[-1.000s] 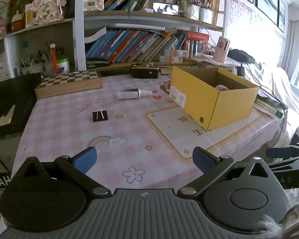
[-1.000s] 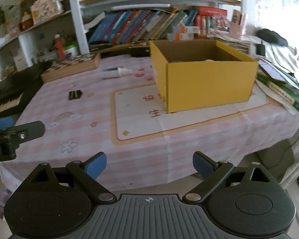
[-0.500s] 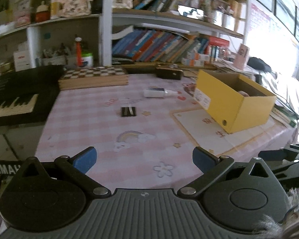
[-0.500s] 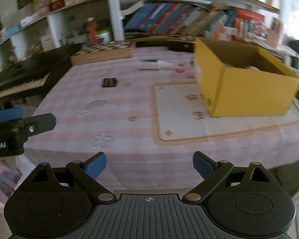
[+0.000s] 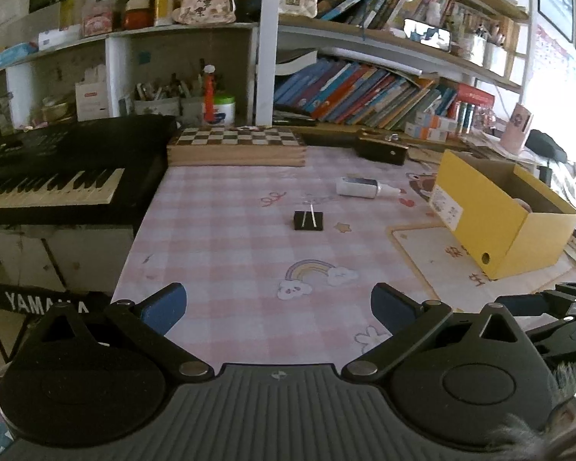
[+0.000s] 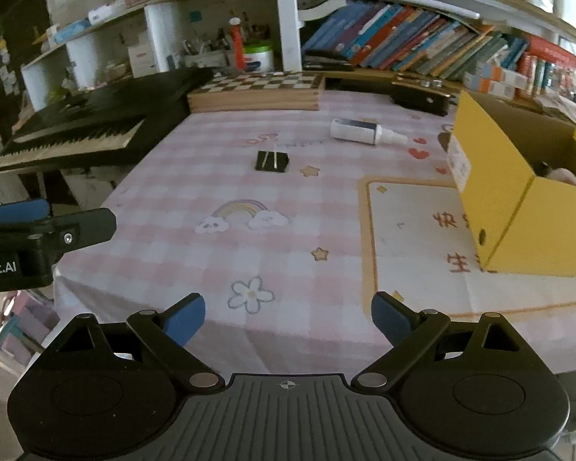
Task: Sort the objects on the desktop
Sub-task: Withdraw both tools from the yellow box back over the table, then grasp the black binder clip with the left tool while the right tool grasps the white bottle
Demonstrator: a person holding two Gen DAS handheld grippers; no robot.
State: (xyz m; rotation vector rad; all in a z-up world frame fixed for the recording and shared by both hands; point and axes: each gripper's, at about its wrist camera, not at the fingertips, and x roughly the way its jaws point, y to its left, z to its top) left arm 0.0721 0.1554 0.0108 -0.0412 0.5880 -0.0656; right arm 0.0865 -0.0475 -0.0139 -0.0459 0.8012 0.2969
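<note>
A black binder clip [image 5: 308, 220] [image 6: 271, 161] lies mid-table on the pink checked cloth. Beyond it to the right a white bottle [image 5: 364, 187] [image 6: 361, 131] lies on its side. An open yellow cardboard box [image 5: 503, 215] [image 6: 518, 192] stands at the right with something pale inside. My left gripper [image 5: 278, 303] hangs open over the near part of the table, nothing between its blue pads. My right gripper [image 6: 288, 317] is open too, at the table's front edge, empty. The left gripper also shows at the left edge of the right wrist view.
A black keyboard [image 5: 50, 176] [image 6: 88, 130] sits left of the table. A chessboard box [image 5: 236, 148] [image 6: 257, 90] and a dark case [image 5: 382, 150] [image 6: 422, 98] lie along the back. Shelves of books [image 5: 364, 92] rise behind. A printed mat [image 6: 411, 230] lies under the box.
Both views have swung left: the box slid toward the right edge, the keyboard came into sight, and the clip and bottle now sit nearer the middle. Both grippers stayed open.
</note>
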